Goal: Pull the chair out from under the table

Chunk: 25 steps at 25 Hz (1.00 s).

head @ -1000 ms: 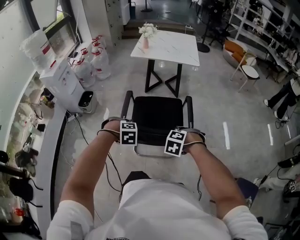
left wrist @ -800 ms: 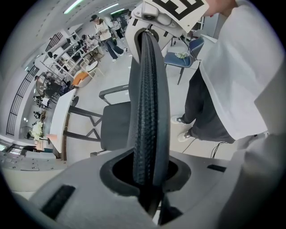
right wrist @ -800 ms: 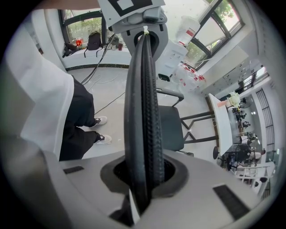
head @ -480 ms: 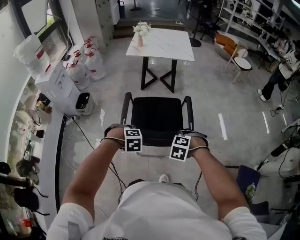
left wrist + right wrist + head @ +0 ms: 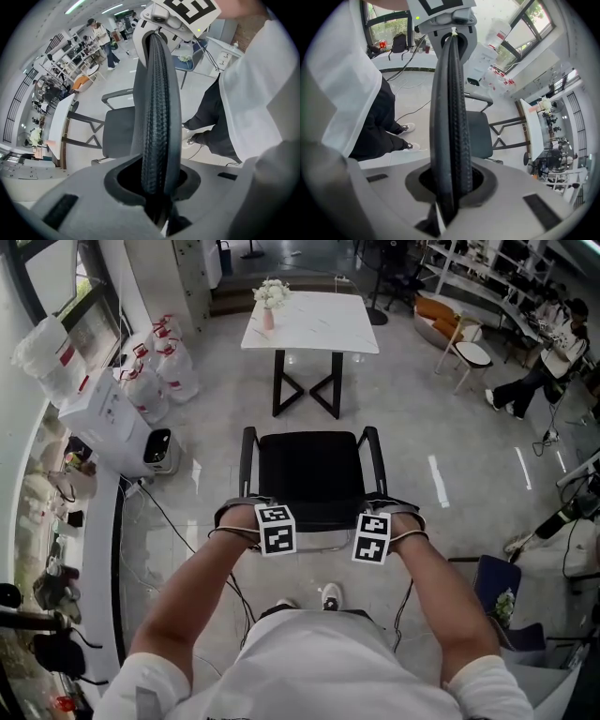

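Left tool [image 5: 272, 532] and right tool [image 5: 373, 538]: both clenched on top edge of chair [image 5: 314, 470] backrest, one near each end. Seat just beyond tools, toward desk [image 5: 314, 320]. Fully out from under desk, bare floor [image 5: 412, 409] between.

white short-sleeved shirt [image 5: 319, 662], black trousers [image 5: 379, 122], white shoes [image 5: 330, 596]; grey left gripper [image 5: 157, 187] and right gripper [image 5: 450, 187] bear black-and-white marker cubes [image 5: 277, 529].
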{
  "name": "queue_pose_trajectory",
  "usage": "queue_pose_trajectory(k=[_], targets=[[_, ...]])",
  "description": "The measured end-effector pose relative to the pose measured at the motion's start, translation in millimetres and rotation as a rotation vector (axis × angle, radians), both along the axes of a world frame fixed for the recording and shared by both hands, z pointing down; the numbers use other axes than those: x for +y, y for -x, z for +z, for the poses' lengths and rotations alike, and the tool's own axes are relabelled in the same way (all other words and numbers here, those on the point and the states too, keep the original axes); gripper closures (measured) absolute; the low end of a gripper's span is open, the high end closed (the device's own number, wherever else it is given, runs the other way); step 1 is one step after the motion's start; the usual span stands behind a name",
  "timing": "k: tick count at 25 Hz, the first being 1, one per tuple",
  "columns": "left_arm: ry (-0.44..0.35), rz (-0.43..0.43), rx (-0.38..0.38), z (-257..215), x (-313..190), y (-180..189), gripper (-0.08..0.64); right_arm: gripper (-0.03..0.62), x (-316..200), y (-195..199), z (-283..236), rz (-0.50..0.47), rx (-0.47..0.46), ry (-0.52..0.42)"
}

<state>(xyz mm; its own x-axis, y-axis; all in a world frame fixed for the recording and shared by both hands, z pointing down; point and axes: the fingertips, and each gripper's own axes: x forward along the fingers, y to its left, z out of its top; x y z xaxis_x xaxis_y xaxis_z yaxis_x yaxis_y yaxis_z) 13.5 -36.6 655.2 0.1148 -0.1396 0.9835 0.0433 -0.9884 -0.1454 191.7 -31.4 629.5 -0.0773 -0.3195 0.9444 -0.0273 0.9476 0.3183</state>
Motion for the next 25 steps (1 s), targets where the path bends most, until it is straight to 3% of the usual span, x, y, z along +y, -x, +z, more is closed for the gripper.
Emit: queue_pose_trajectory(k=[25], targets=[[-0.038,0.022,0.003,1.6,6.0,-4.5,0.479,0.545,7.0,-4.9,2.8,-0.012,-0.001,-0.012]])
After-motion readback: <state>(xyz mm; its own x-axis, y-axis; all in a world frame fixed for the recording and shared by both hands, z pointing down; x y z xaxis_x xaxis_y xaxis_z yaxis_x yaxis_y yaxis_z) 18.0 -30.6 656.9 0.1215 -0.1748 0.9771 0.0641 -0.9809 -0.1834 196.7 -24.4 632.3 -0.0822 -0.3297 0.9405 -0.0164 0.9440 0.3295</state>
